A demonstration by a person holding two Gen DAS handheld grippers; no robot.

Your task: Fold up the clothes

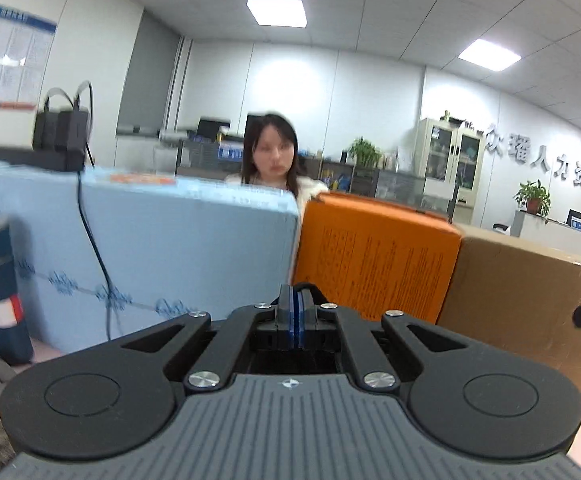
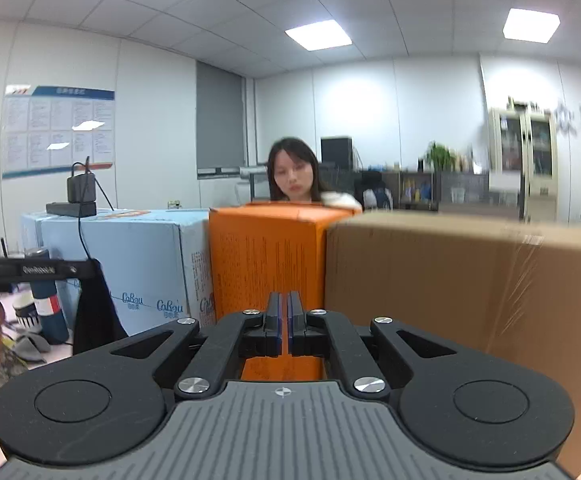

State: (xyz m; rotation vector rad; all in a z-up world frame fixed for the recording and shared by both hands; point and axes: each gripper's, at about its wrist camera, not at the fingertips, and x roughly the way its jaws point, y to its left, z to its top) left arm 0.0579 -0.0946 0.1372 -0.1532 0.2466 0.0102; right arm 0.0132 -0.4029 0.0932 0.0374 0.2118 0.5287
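Note:
My left gripper point(image 1: 295, 300) is shut, its blue pads pressed together, and held up high facing the boxes. In the right wrist view the left gripper point(image 2: 90, 270) shows at the left with a black garment point(image 2: 94, 316) hanging from its fingers. My right gripper point(image 2: 284, 304) is nearly shut with a thin gap between its pads and nothing visible between them. It points at the orange box point(image 2: 266, 256). A crumpled grey cloth point(image 2: 30, 344) lies on the table at the lower left.
A light blue box point(image 2: 138, 256), the orange box and a brown cardboard box point(image 2: 466, 280) form a wall ahead. A dark can point(image 2: 48, 300) and a cup point(image 2: 26, 312) stand at the left. A charger point(image 2: 80, 190) sits on the blue box. A person point(image 2: 294, 172) sits behind the boxes.

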